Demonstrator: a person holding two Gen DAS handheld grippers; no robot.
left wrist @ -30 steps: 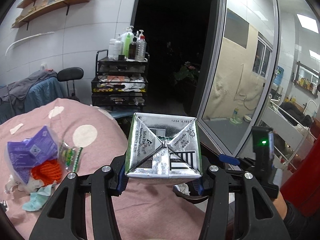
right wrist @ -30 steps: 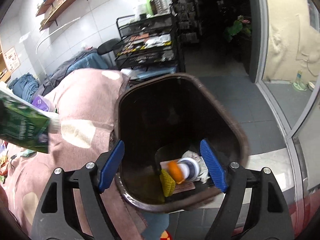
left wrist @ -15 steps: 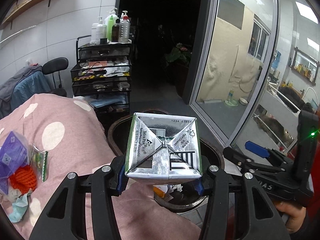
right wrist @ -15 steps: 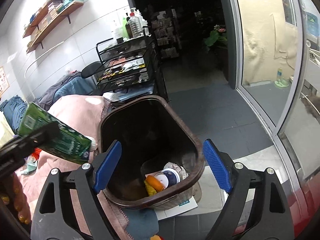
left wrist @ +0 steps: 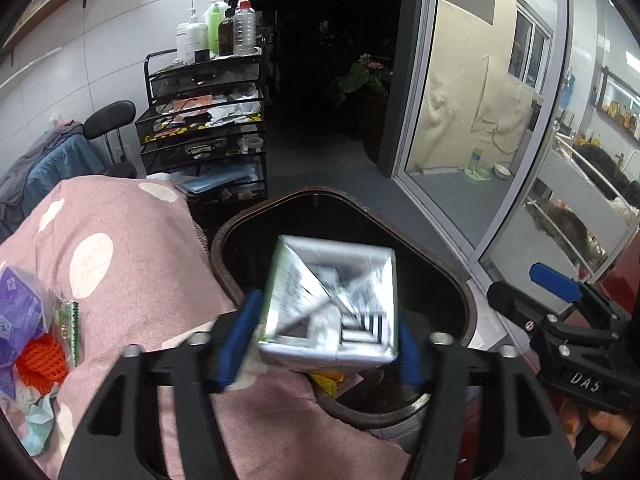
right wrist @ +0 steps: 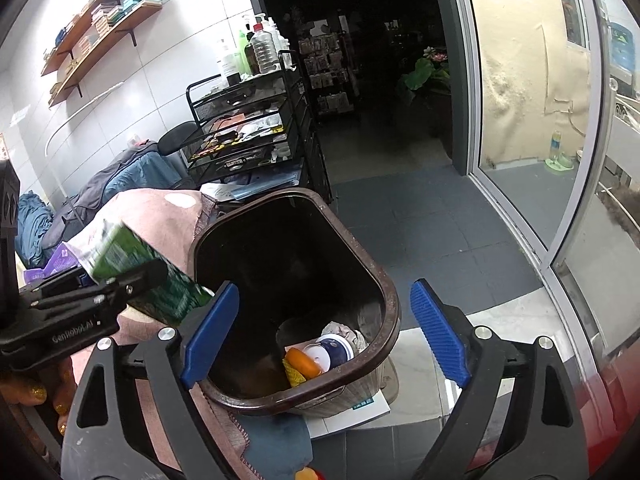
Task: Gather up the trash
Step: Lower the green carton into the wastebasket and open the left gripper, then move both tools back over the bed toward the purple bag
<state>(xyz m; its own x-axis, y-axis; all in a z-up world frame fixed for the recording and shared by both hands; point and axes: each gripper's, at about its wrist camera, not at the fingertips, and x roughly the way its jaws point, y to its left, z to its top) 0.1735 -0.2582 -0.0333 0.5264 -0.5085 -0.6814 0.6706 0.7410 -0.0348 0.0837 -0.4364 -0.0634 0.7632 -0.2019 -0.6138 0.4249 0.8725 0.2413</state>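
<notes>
Since the earlier frame the left gripper (left wrist: 328, 344) has swung from the pink polka-dot cloth (left wrist: 132, 256) to above the dark brown plastic trash bin (left wrist: 464, 304), and its jaws have just been opening. The green drink carton with a silver foil base (left wrist: 332, 304) is blurred between the blue pads (left wrist: 240, 340): a gap shows on the left side, and on the right I cannot tell whether the pad touches. The carton's printing is too smeared to read. The right gripper (right wrist: 324, 344) stands wide with nothing between its pads, the bin's near rim beneath it. "DAS" shows on the right gripper's body, "GenRobot.AI" on the left's. Inside the bin lie a white and navy round tub (right wrist: 332, 350), an orange piece (right wrist: 304, 362) and yellow foam netting (right wrist: 294, 376). On the cloth sit a purple packet (left wrist: 18, 312) and orange netting (left wrist: 40, 360). Beyond stands a black mesh trolley (left wrist: 204, 136) carrying pump bottles (left wrist: 216, 28).
</notes>
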